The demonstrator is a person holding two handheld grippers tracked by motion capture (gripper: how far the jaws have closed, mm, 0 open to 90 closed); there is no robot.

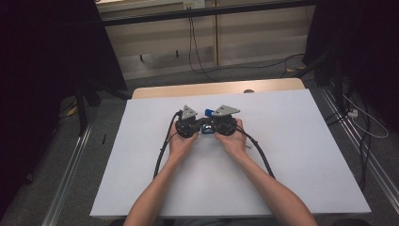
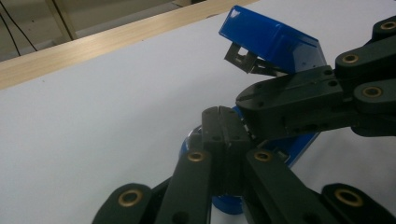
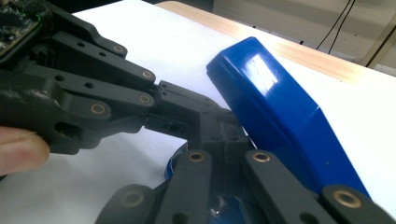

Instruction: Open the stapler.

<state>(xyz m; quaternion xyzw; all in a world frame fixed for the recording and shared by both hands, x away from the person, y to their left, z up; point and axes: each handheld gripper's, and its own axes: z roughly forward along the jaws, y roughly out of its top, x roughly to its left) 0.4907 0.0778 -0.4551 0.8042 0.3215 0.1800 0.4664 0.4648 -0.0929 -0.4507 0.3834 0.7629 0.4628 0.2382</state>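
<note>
Centrally on the white table, both hands meet tip to tip over a blue stapler, which lies between the two grippers. Left gripper comes in from the left, right gripper from the right; each carries a grey three-cornered plate on top and trails a black cable toward the near edge. In the left gripper view, the left gripper has its jaws pressed flat together with no gap, and the stapler stands open: its blue lid is tilted up and away, metal magazine showing under the lid's front edge, while the blue base sits under and just behind the closed jaw tips. The right gripper's jaws enter that view from the right, also together, their tips touching or nearly touching the left tips above the base. In the right gripper view, the right gripper likewise has its jaws together; the raised lid leans just to the right of them, very close, contact not certain. Whether either pair pinches a thin part of the stapler cannot be told.
</note>
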